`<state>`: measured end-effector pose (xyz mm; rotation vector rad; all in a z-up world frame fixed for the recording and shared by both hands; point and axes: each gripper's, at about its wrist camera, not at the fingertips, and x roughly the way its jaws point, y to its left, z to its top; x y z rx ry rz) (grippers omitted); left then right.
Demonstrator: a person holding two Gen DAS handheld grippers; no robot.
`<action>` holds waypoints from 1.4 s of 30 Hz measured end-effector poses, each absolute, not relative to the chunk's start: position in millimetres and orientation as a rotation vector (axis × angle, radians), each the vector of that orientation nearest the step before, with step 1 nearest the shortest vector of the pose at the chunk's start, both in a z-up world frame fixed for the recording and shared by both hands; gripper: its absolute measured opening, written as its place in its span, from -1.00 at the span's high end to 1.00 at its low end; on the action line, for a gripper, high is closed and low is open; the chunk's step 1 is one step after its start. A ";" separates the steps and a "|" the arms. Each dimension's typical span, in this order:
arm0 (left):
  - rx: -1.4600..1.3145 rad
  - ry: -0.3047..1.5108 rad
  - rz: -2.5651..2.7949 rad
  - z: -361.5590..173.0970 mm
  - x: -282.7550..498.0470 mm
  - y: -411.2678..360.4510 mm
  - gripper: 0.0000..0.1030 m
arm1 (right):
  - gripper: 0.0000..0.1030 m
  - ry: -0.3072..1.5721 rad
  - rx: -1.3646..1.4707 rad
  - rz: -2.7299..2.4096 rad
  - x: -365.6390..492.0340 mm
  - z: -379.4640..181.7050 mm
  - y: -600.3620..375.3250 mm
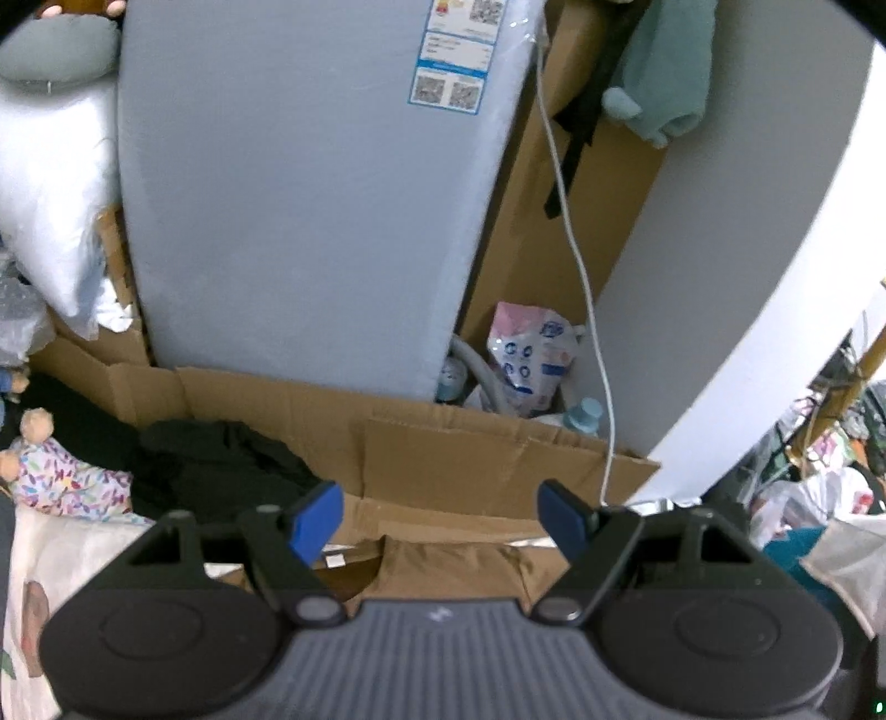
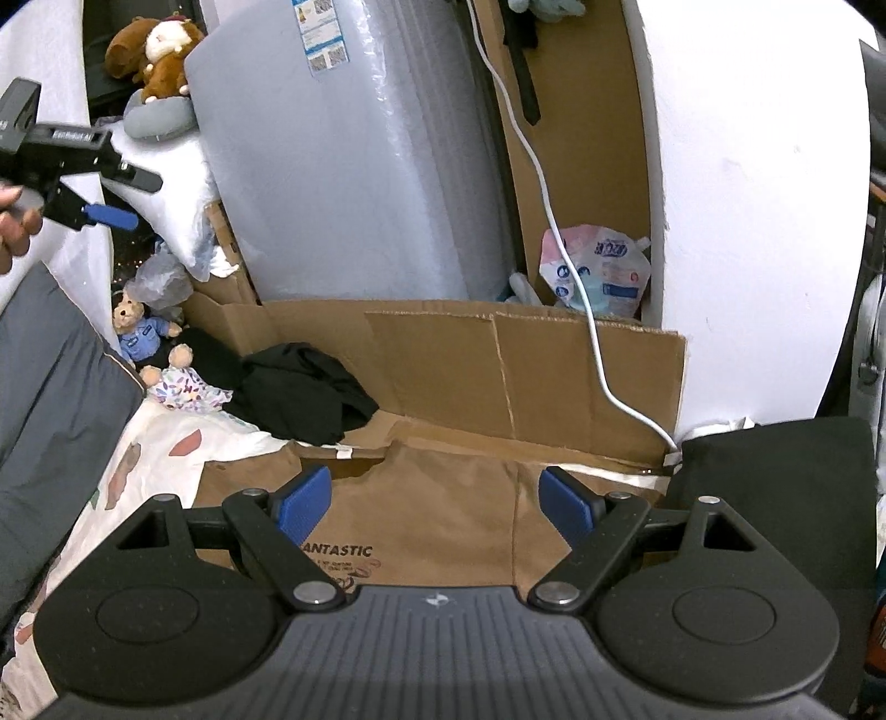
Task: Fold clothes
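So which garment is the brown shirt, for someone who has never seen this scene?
Find the tall grey mattress leaning upright at the back, then come down past the cardboard at its foot. The brown shirt lies spread flat just in front, nearest the camera. Unlike the crumpled black clothes to its left, it is tan, smoothed out, and printed with "ANTASTIC".

The brown T-shirt with black lettering (image 2: 443, 515) lies partly hidden behind the right hand-held gripper (image 2: 437, 501), its lower half out of sight and its first printed letter covered by 1 blue pad. In the left wrist view the label on the grey wrapped board (image 1: 451, 52) is blurred and cut by the top edge. The black folded cloth (image 2: 775, 498) runs off behind the right hand-held gripper's body.
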<state>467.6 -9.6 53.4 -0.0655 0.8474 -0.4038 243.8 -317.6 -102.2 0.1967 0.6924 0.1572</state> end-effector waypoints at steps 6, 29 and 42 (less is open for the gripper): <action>-0.089 0.882 -0.453 28.7 461.7 -27.4 -0.55 | -0.67 0.677 0.195 0.145 237.9 -115.4 -336.7; -0.141 0.965 -0.643 -144.5 426.7 -98.8 -0.55 | -0.71 0.657 0.267 -0.057 232.5 -220.0 -366.0; -0.059 1.002 -0.644 -233.5 418.1 -133.1 -0.55 | -0.71 0.688 0.332 -0.226 246.7 -296.4 -366.0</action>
